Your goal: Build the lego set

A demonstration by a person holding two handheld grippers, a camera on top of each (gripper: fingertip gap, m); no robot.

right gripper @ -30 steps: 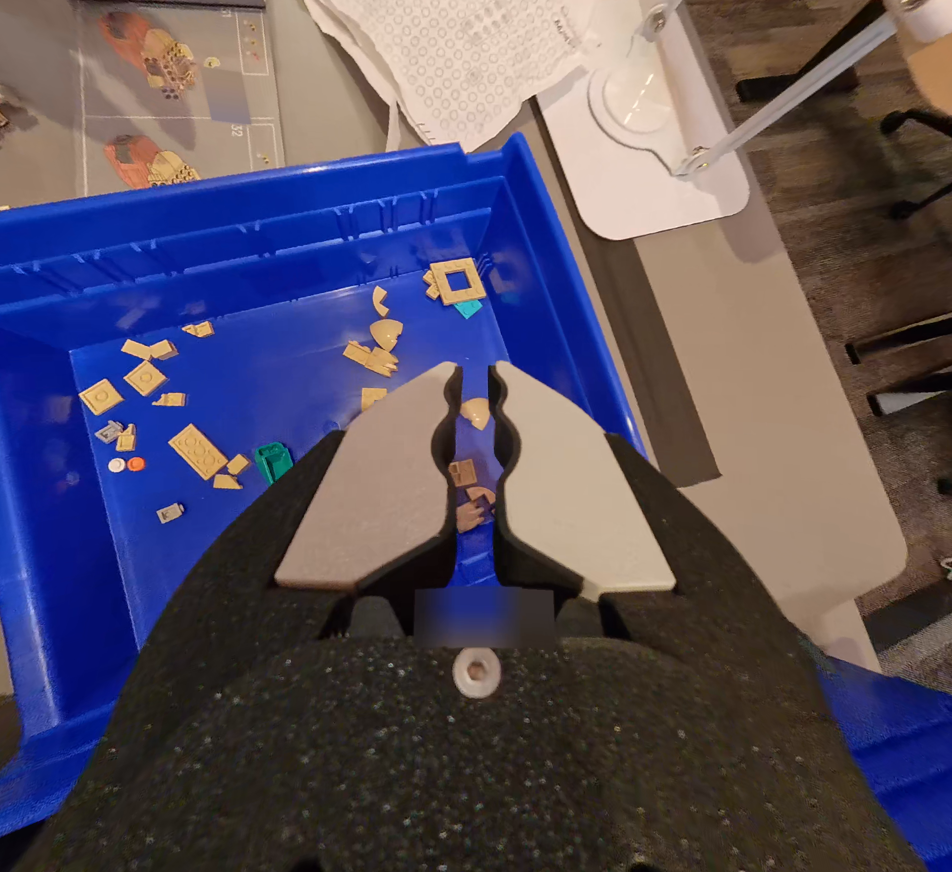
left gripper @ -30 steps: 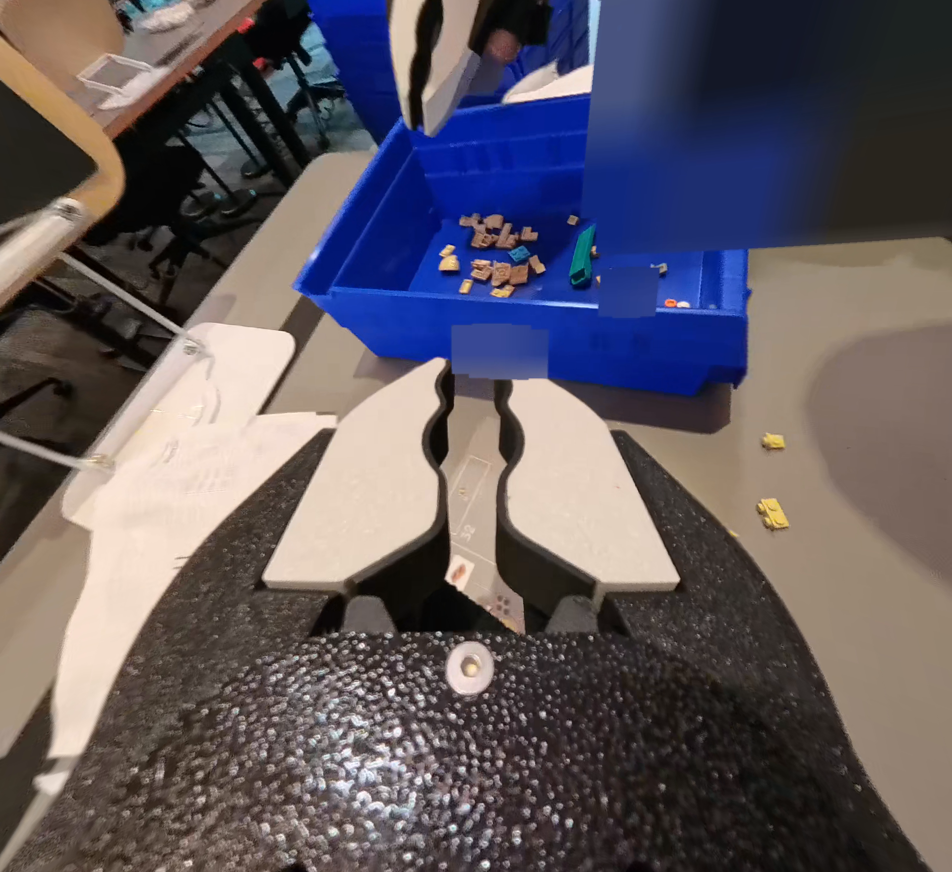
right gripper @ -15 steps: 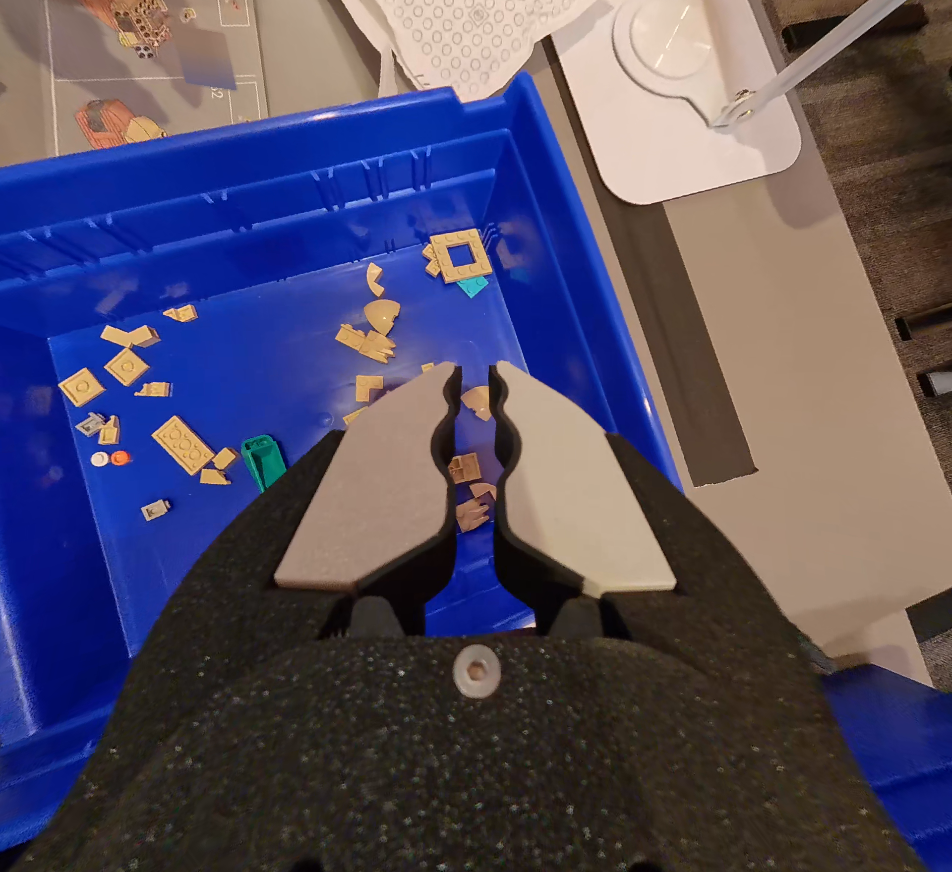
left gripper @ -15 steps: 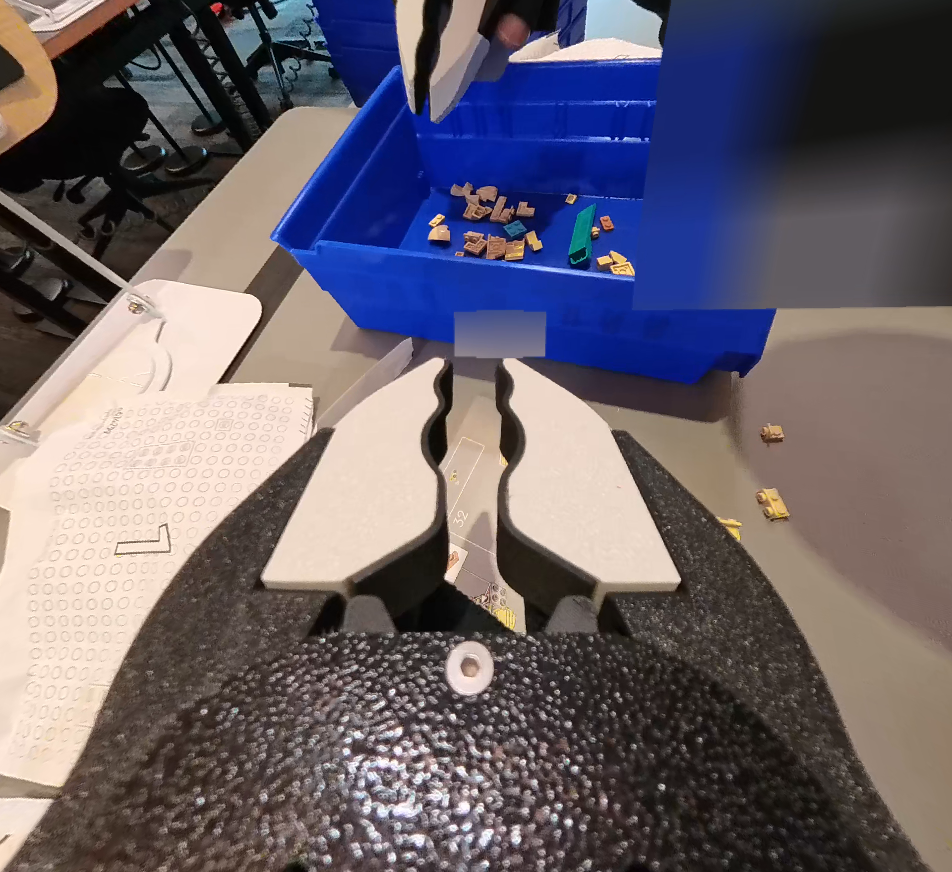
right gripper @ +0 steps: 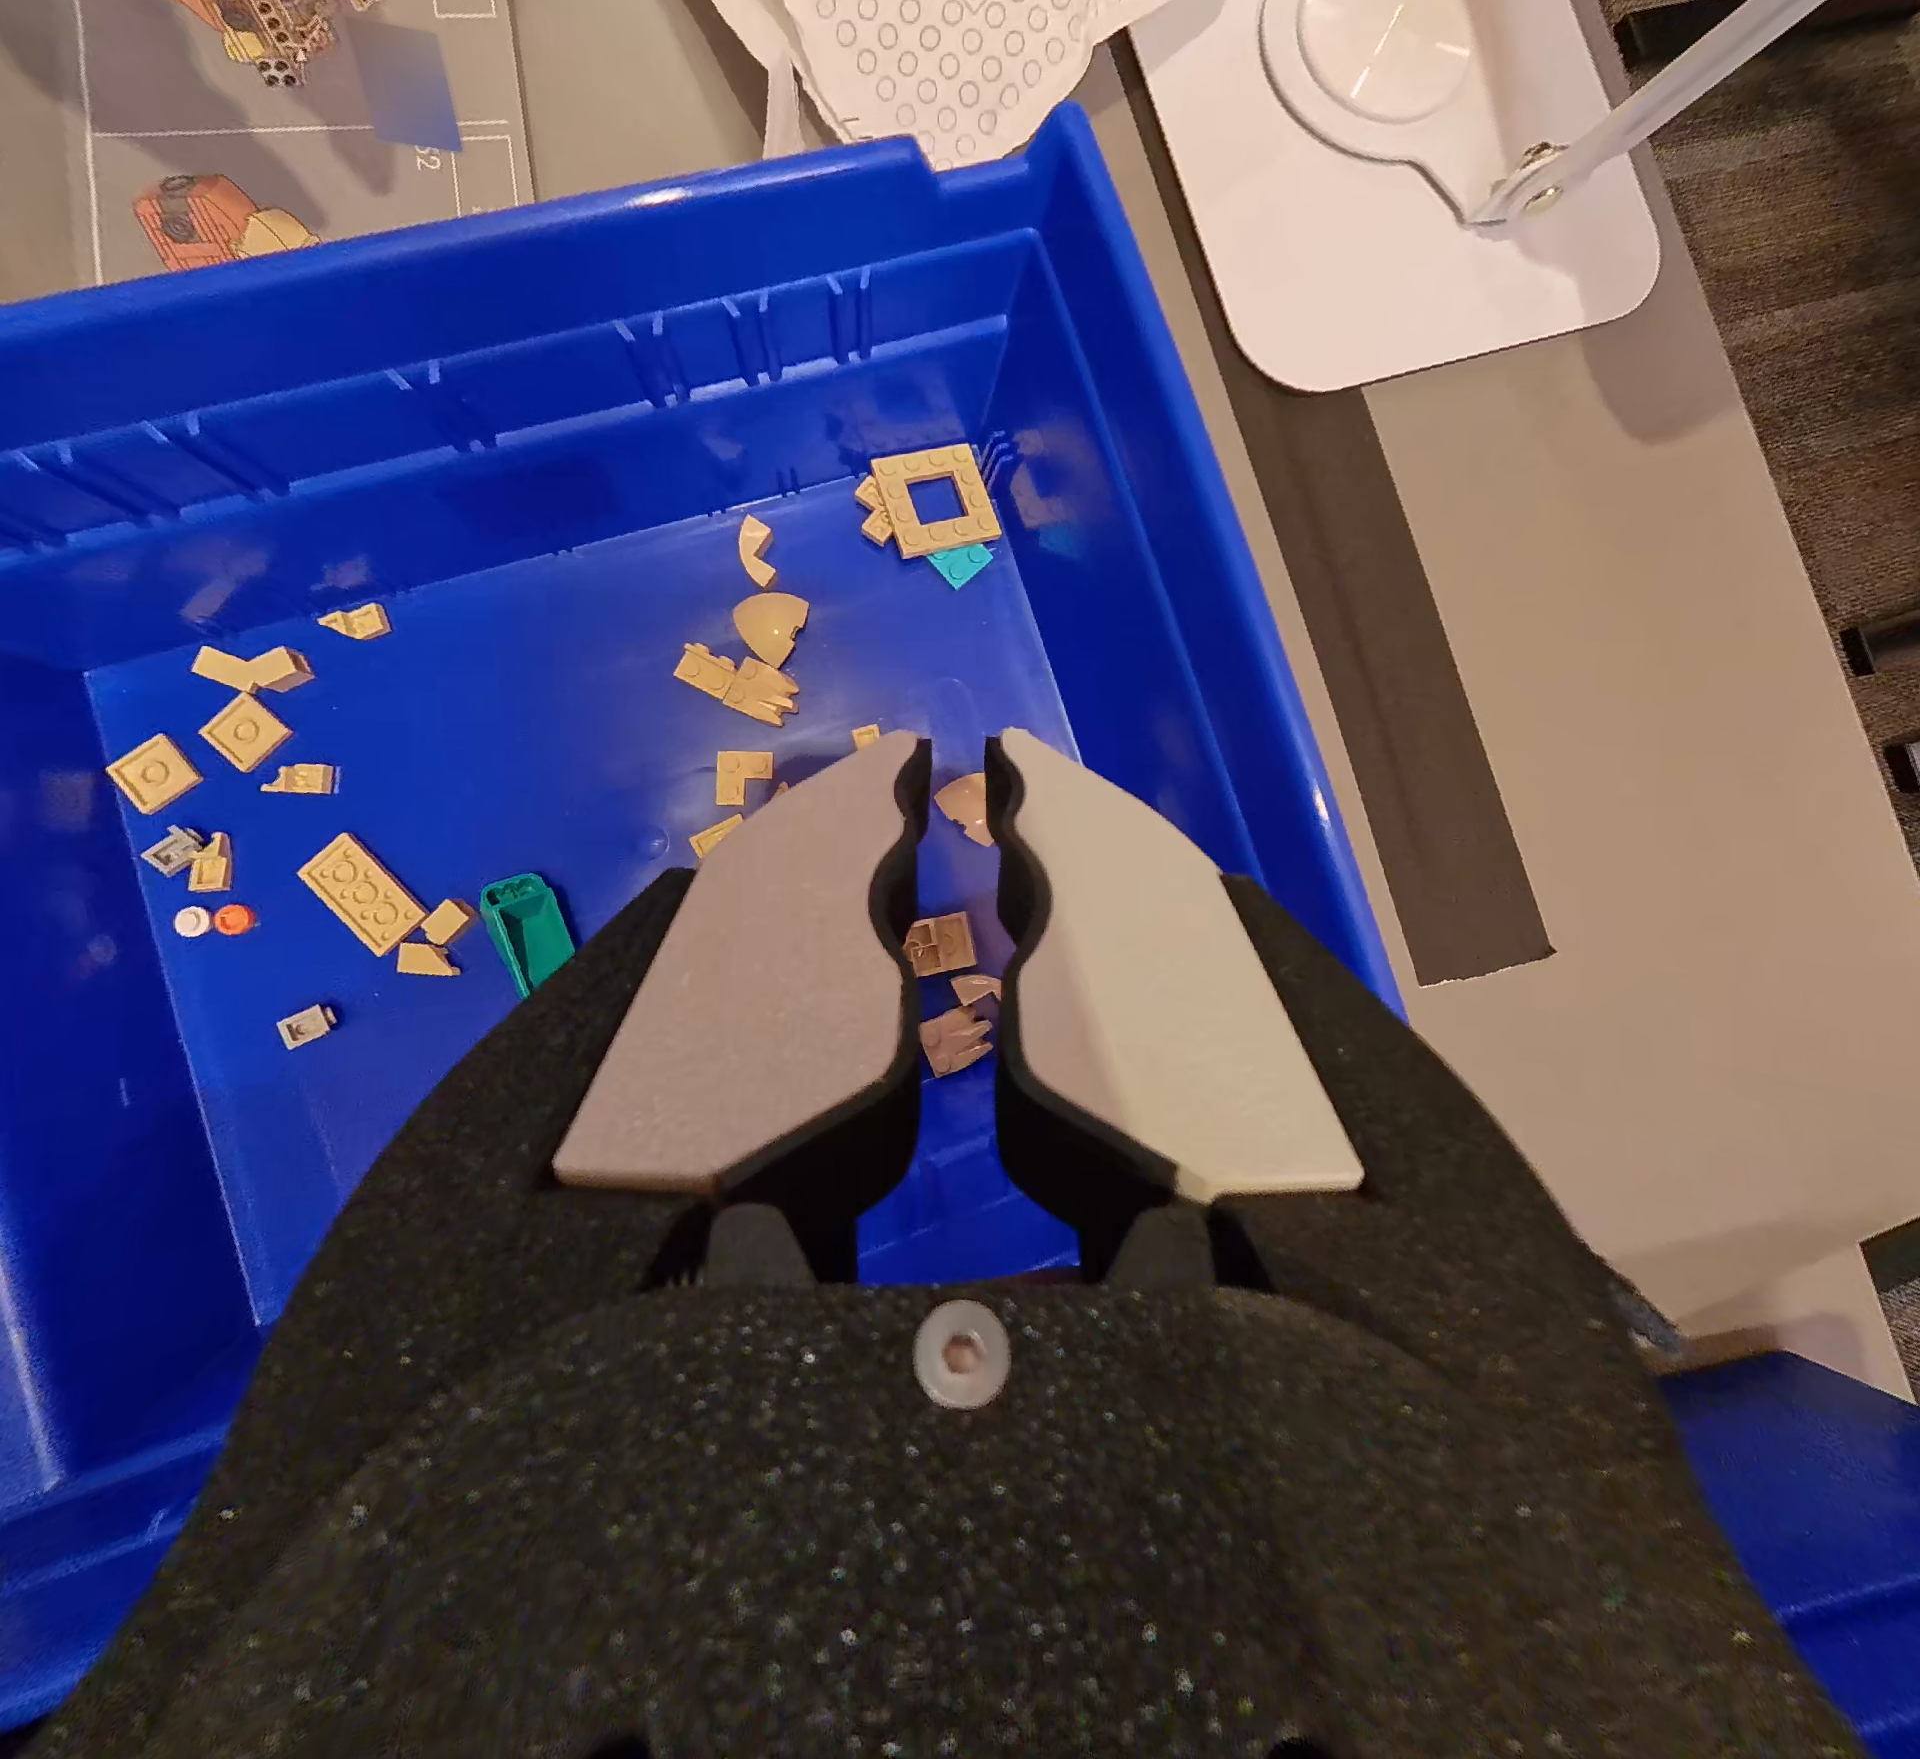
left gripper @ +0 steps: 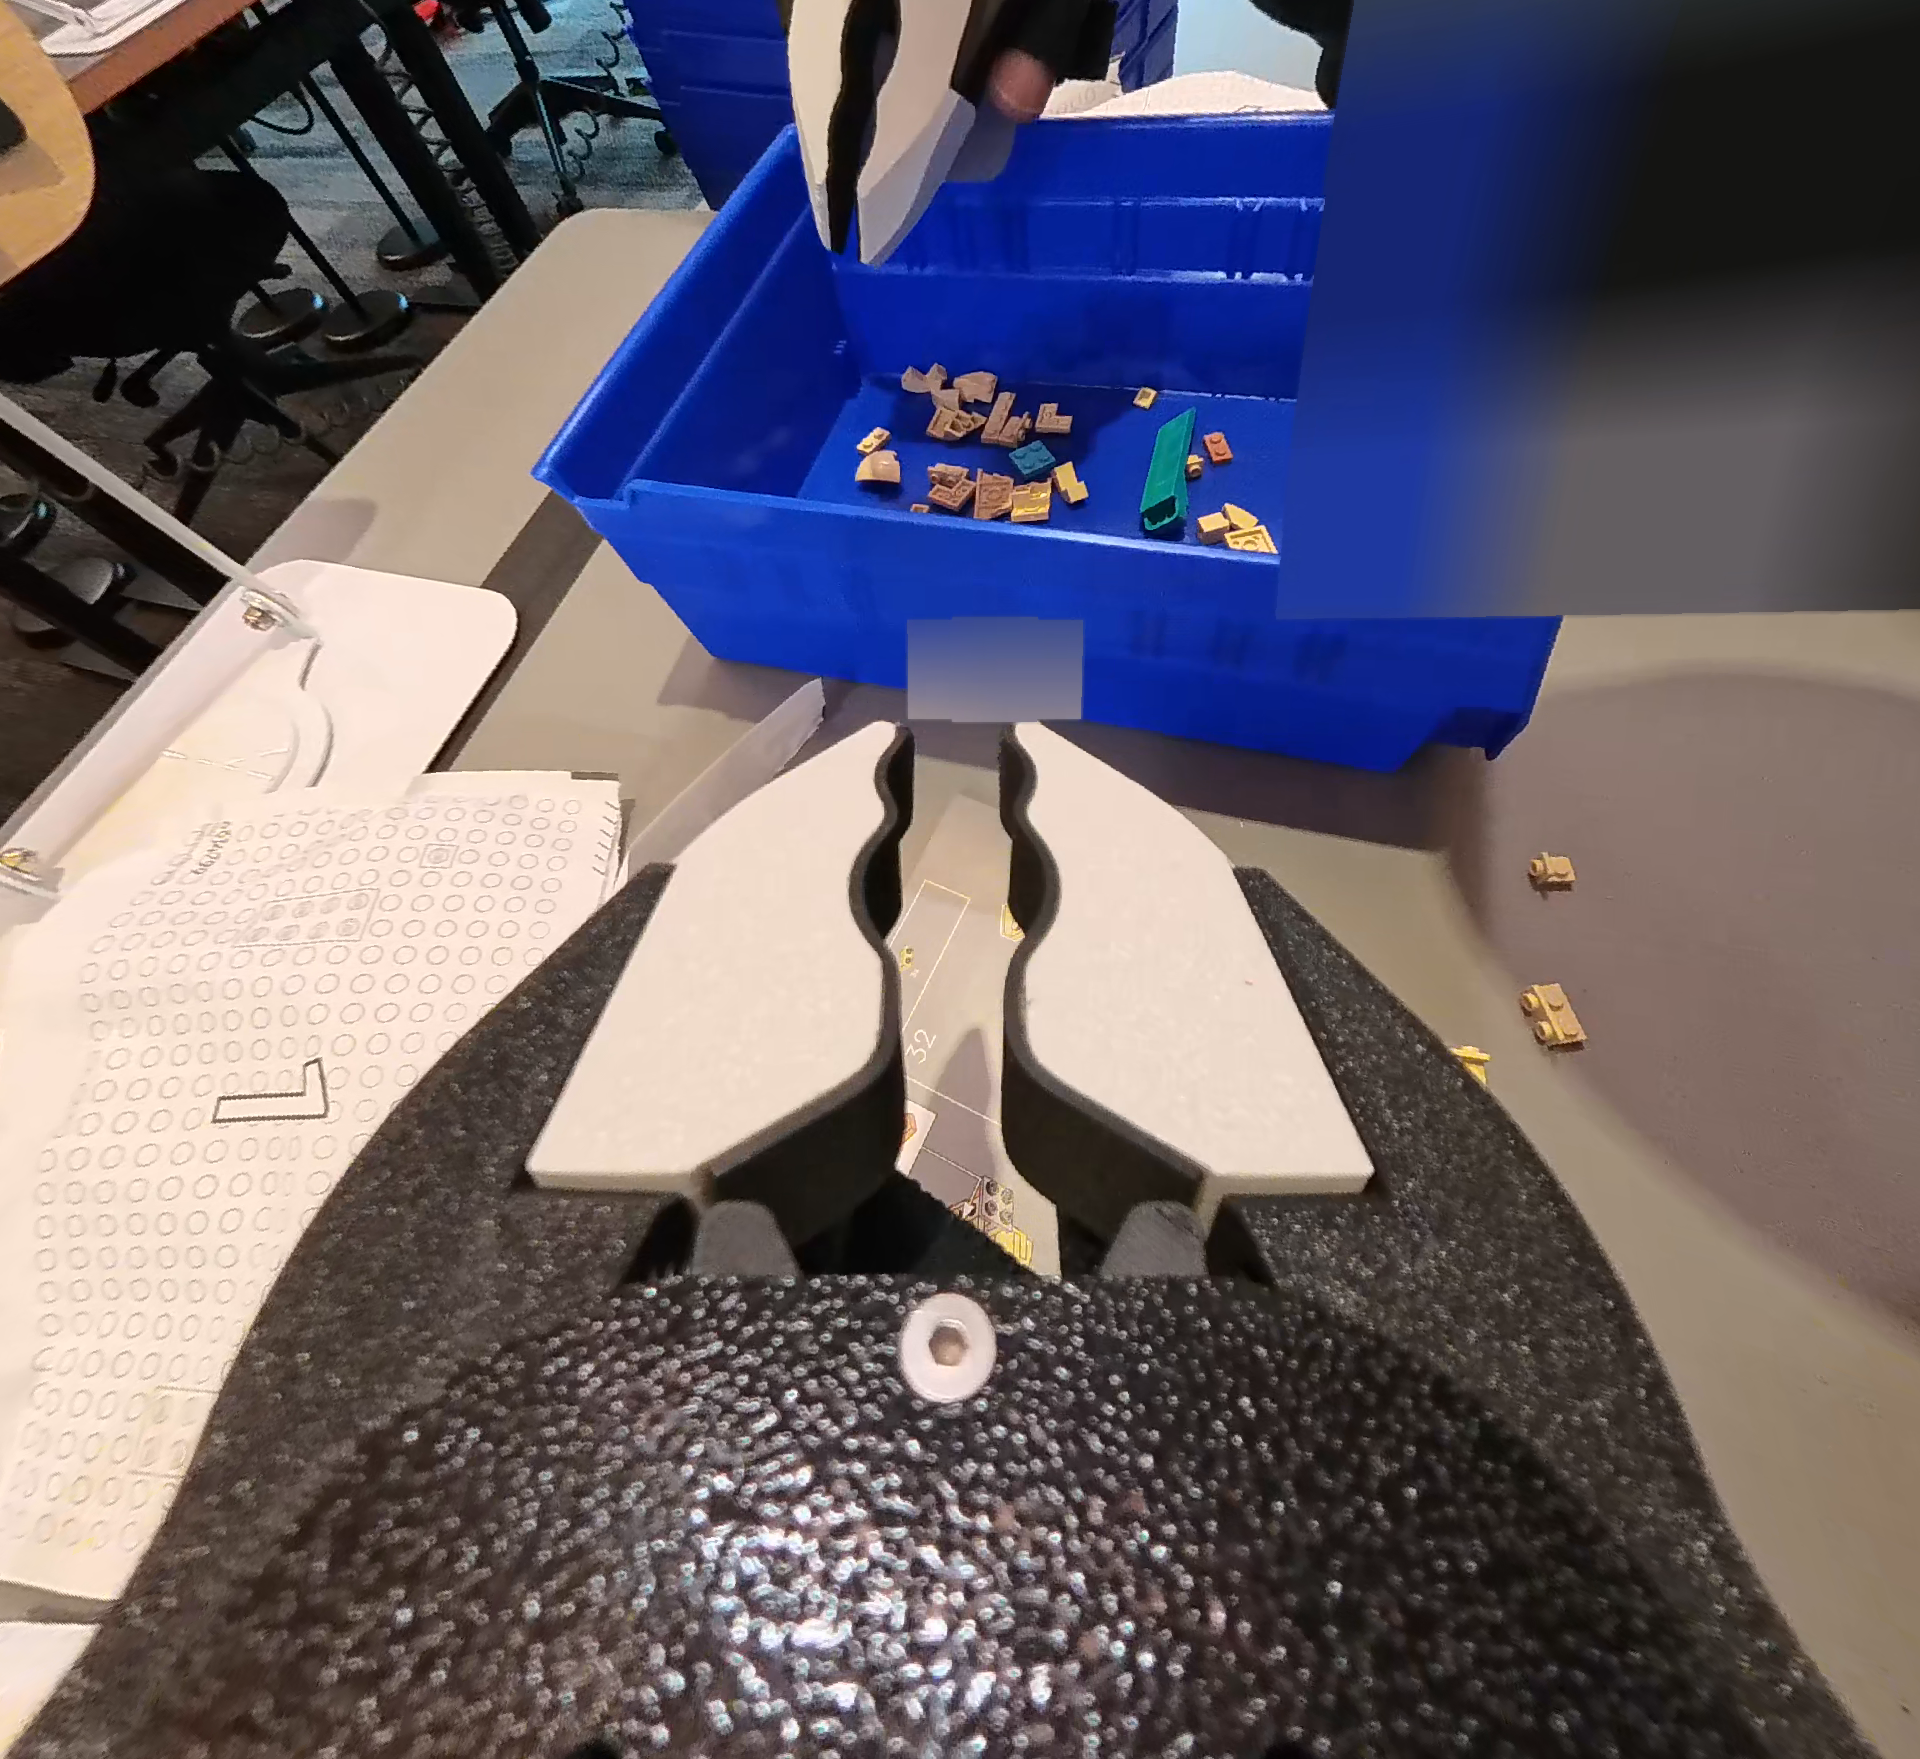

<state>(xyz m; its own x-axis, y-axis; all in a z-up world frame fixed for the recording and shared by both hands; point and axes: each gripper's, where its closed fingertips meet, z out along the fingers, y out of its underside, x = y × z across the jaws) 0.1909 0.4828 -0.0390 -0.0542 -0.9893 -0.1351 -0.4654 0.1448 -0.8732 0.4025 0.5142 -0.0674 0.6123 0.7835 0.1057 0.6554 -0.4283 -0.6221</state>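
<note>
Lego pieces (right gripper: 364, 894), mostly tan, lie scattered on the floor of a blue bin (right gripper: 520, 338) that sits on the grey tabletop (left gripper: 1714, 878).

The right hand-held gripper (right gripper: 956, 753) hangs above the bin's right half, pointing down, its tips over the floor near the right wall. Its jaws stand slightly apart with nothing between them; small tan pieces show through the gap below. To its left the floor has bare patches between clusters, and a green piece (right gripper: 525, 930) lies just beside its left finger. Ahead of it, a tan square frame (right gripper: 935, 504) lies in the far right corner, close against the walls.

The left hand-held gripper (left gripper: 956, 743) is outside the bin, low over the tabletop just short of the bin's near wall. Its jaws are a little apart and hold nothing; an instruction booklet (left gripper: 935, 982) shows between them. To its left lie a white dotted sheet (left gripper: 260, 1034) and a white lamp base (left gripper: 395, 660). To its right the tabletop is open except for a few loose tan pieces (left gripper: 1553, 1018). The right hand-held gripper (left gripper: 847, 239) shows ahead, over the bin's far left corner.
</note>
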